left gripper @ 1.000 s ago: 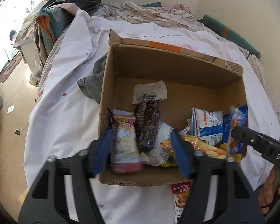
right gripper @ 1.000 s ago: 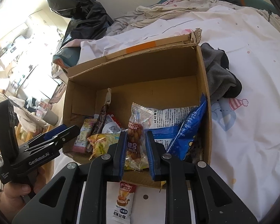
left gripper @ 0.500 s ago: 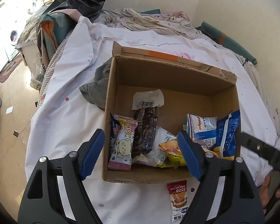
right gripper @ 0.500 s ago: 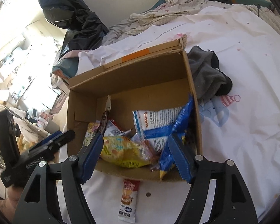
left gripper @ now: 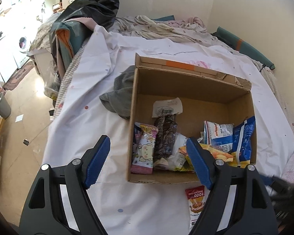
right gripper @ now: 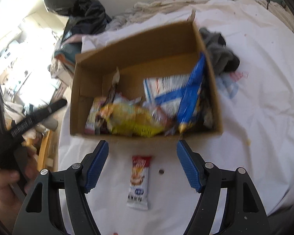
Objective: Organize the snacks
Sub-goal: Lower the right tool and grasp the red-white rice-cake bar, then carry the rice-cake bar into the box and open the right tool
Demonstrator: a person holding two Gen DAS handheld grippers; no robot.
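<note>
- Right gripper (right gripper: pixel 142 145): jaws apart after just opening, nothing between them; hanging over the white sheet (right gripper: pixel 254 117), just in front of the box (right gripper: pixel 139 49).
- Left gripper (left gripper: pixel 147 141): also open and empty, above the near left corner of the box.
- Sachet (right gripper: pixel 139 182): flat on the sheet outside the box, just beside its near wall, between the lines of the right fingers.
- Risk: thin, flat sachet on soft cloth, so probably easy to pinch the sheet together with it, or to slide over it and close on nothing.
- Risk: blue bag (right gripper: pixel 190 98) upright and leaning against the right wall, top at the rim; likely to tip out if knocked by a passing finger.
- Risk: packs crowded at the near wall, far half of the floor bare; probably easy to land a new pack on the heap and have it slip back over the low edge.
- Risk: light box on bedding, likely to shift if pushed at the near wall.
- Count, boxes: one.
- Count, packs inside, as far as can be told apart: six, namely pink (left gripper: pixel 145 150), dark brown (left gripper: pixel 165 137), white (left gripper: pixel 178 152), yellow (left gripper: pixel 211 154), white-and-blue (left gripper: pixel 218 135), blue; more perhaps hidden under them.
- Count, sachets outside: one.
- Count, grey cloths (left gripper: pixel 121 94) beside the box: one.
</note>
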